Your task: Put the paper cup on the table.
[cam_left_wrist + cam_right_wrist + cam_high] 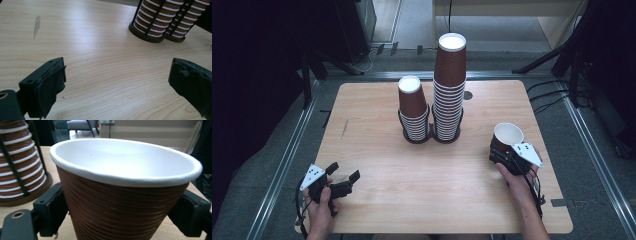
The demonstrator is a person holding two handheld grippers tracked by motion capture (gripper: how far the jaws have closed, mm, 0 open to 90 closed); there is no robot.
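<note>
The right gripper (506, 150) squeezes one upright cup (508, 135), right of the tall stack (448, 95) and probably nearer it. The left gripper (343, 179) hangs wide open, holding nothing.

wooden table (412, 170); two cup stacks (448, 90)

Two forearms reach in from the near edge of the worktop (377, 200). The left hand (319, 202) holds its left claw (343, 176) low, jaws spread wide apart. The right hand (517, 175) holds the right claw (504, 150), jaws clamped against a cup (125, 195).
</note>
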